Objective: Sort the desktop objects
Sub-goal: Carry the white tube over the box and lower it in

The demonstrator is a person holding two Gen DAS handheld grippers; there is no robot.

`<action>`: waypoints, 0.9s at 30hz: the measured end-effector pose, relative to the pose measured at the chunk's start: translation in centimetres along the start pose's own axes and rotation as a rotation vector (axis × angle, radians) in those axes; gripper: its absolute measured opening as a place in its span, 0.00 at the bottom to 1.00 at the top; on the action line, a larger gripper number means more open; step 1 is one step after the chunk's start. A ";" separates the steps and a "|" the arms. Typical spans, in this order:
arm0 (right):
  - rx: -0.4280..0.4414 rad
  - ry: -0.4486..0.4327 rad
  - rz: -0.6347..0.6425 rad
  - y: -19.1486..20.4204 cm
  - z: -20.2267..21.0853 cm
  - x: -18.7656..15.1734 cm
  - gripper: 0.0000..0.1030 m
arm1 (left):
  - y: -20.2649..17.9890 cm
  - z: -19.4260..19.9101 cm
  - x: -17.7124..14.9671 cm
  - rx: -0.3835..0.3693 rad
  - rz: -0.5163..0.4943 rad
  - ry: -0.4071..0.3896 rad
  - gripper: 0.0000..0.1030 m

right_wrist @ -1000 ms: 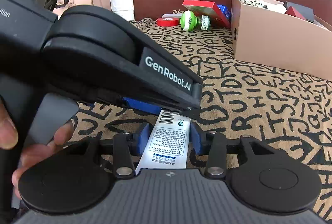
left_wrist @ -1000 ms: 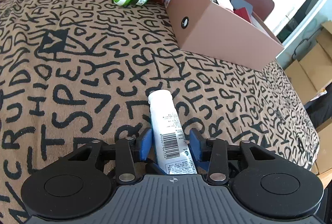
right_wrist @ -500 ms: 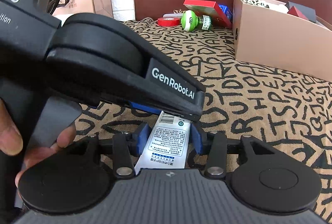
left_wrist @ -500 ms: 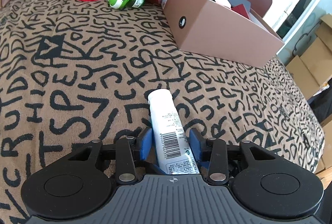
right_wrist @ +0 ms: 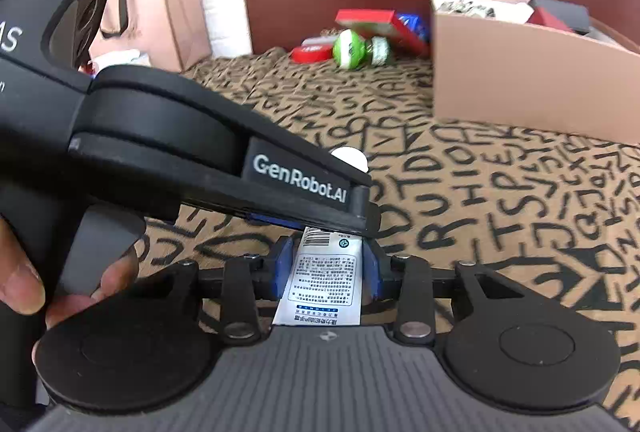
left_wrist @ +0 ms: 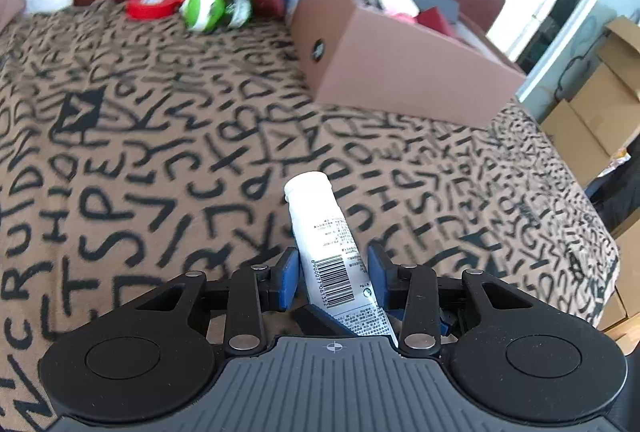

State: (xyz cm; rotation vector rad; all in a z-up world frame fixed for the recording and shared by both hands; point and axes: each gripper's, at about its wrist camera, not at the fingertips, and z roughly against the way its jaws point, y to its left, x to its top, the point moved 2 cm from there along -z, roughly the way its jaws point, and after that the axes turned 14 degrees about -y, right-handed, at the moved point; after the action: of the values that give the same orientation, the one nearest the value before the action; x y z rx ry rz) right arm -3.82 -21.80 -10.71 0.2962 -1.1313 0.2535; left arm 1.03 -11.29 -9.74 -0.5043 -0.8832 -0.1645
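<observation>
While you hold the white tube (left_wrist: 326, 232) from both ends, it lies along the gap of your left hand-held gripper (left_wrist: 333, 264), cap pointing out over the patterned blanket (left_wrist: 120, 159), probably so you can carry it toward the brown box (left_wrist: 396, 71) at far right. In the left view the blue pads flank the barcode, yet you cannot tell whether both press on it. In the right view your right hand-held gripper (right_wrist: 326, 268) clamps the flat crimped end, pads against both edges. A hand (right_wrist: 24, 284) grips the left tool's handle. Both sets of jaws have just been closing, with the tube between them. Compared with a second ago, the tube's cap now shows above the left tool's body in the right view.
</observation>
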 end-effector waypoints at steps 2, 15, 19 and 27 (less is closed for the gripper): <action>-0.010 -0.020 -0.001 -0.6 0.6 0.6 0.41 | -1.1 0.2 0.8 -0.012 -0.020 -0.023 0.36; -0.087 -0.262 0.022 -5.5 3.1 8.1 0.40 | -8.5 0.2 9.4 -0.112 -0.120 -0.219 0.36; -0.104 -0.329 0.028 -7.4 3.5 10.9 0.40 | -10.8 -0.5 12.6 -0.135 -0.142 -0.281 0.36; -0.148 -0.443 0.064 -12.2 2.4 16.9 0.38 | -14.7 -3.9 19.4 -0.189 -0.126 -0.357 0.37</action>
State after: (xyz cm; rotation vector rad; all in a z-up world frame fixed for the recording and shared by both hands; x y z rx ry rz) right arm 5.23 -33.20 4.40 0.1886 -1.5907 0.1621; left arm 11.00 -24.72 8.41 -0.6665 -1.2566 -0.2802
